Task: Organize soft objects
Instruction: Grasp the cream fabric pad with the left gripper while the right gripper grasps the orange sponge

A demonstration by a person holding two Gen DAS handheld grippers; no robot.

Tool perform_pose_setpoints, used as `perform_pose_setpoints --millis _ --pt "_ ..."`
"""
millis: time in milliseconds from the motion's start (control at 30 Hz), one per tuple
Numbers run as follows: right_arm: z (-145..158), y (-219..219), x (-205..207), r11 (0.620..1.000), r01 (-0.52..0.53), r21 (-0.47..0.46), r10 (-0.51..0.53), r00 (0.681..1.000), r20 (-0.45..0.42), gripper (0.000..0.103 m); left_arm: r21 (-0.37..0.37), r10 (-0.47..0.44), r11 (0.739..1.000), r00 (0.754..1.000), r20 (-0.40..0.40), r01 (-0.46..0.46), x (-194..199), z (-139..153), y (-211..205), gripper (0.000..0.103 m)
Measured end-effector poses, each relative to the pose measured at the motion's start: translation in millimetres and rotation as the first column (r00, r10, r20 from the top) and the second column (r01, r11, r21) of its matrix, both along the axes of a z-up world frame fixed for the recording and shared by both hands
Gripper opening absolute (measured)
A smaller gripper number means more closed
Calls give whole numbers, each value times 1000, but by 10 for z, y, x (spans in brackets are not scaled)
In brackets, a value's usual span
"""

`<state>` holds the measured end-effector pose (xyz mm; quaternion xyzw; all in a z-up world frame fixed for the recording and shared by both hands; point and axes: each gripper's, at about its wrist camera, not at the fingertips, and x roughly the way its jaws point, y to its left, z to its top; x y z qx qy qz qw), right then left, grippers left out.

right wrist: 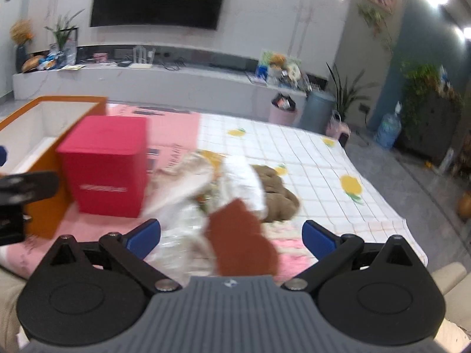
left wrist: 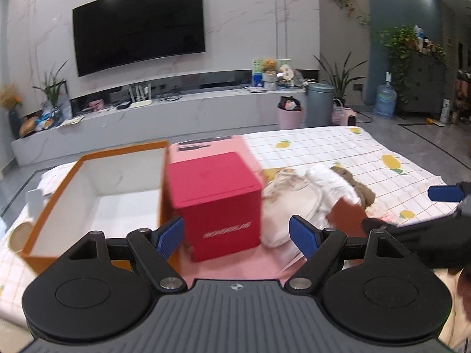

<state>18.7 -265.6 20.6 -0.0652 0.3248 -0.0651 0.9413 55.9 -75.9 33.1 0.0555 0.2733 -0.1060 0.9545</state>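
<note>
Blue pads tip both fingers of the left hand-held gripper, which stands spread wide with nothing between them; a red box sits just ahead in the gap, on a pink sheet. Touching the red box on its left is an open orange box with a white inside. To the right of the red box lies the pile of soft things: pale cloth, a white piece over it and a brown plush lump behind, all on the white checked cover printed with yellow fruit.

From the right wrist view, the right hand-held gripper is likewise spread wide and grips nothing. Between its fingers, close to the lens, hangs or lies a rust-brown piece of cloth, blurred; whether it touches either pad cannot be told. Beyond it are crinkled clear plastic, the white piece and the brown plush lump. The red box stands left of the pile, the orange box beside it. A wall-mounted television hangs far behind.
</note>
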Motion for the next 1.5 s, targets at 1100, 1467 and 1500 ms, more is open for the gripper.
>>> perform_pose_setpoints --millis 1100,1467,1500 --pt "-948 -121 339 826 -431 -363 412 902 -132 71 -3 -98 995 995 28 98 999 -902 -991 62" --pt "-846 -213 354 831 -411 -375 386 911 -144 25 -43 -86 995 990 108 91 656 -586 -677 7" --pt "-831 -238 364 839 -406 -361 380 914 -145 24 -49 -84 995 991 108 90 625 -531 -627 7"
